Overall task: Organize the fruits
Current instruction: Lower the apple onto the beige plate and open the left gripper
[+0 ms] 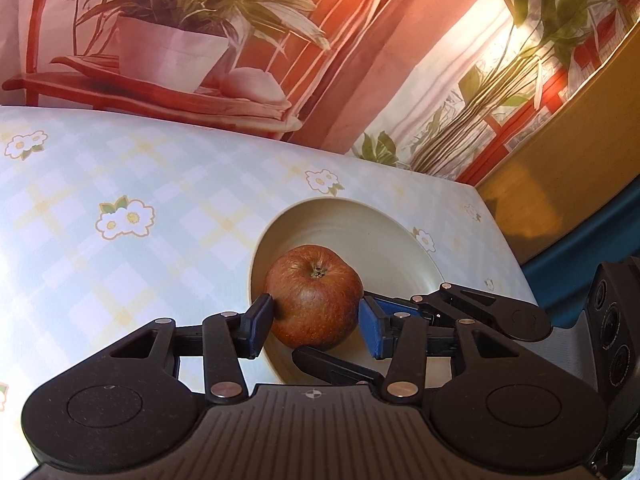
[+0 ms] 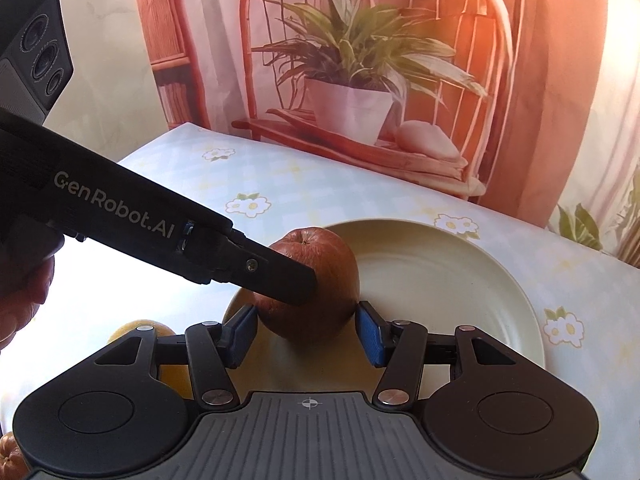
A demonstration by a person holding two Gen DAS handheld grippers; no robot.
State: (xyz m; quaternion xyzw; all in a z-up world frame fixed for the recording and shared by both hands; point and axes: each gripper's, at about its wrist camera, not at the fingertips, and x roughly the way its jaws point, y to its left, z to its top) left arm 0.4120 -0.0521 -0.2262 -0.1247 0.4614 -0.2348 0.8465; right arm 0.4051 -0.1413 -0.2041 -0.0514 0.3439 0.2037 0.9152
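A red-brown apple (image 1: 314, 306) stands stem up in a cream plate (image 1: 384, 236) on the flowered tablecloth. My left gripper (image 1: 314, 328) straddles the apple; its left pad touches the fruit and the right pad sits just beside it. The apple also shows in the right wrist view (image 2: 336, 280), on the near left part of the plate (image 2: 440, 276). My right gripper (image 2: 306, 336) is around the apple too, with both blue pads against its sides. The left gripper's black finger (image 2: 280, 276) crosses in front of the apple there. Whether either grip is firm is unclear.
An orange fruit (image 2: 138, 328) lies left of the plate, partly hidden behind my right gripper. A dark wrinkled fruit (image 2: 10, 454) shows at the bottom left corner. A printed backdrop with a potted plant (image 2: 352, 80) stands behind the table. The table's right edge (image 1: 516, 264) is close to the plate.
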